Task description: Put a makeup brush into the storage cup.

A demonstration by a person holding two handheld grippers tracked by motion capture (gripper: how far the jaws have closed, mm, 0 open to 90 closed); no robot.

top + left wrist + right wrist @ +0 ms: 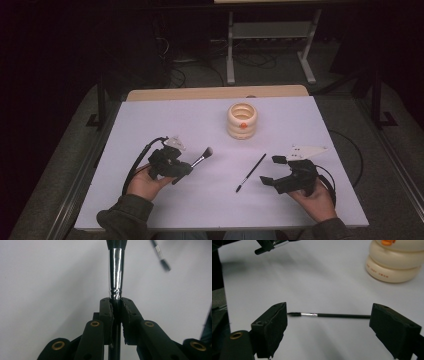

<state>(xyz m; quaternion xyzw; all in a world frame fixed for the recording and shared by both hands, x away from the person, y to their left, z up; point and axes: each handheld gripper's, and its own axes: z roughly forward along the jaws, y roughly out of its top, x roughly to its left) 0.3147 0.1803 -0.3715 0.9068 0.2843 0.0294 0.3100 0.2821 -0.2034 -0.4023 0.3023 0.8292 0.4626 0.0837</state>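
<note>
A makeup brush (201, 157) with a silver ferrule (116, 272) and dark bristles is held above the white table (165, 120). My left gripper (186, 169) (116, 302) is shut on its black handle just behind the ferrule, and the bristles point toward the table's middle. A thin black spoolie brush (251, 172) (332, 315) lies flat on the table. My right gripper (272, 170) (329, 308) stands open just right of it, jaws wide on either side of it and not touching it. A cream ribbed holder (242, 120) (394, 262) with an orange spot stands at the back centre.
The table's wooden far edge (215, 92) borders a dark floor with a metal stand's legs (270, 50). Cables trail from both grippers across the tabletop. The spoolie brush (160, 253) also shows beyond the held brush in the left gripper view.
</note>
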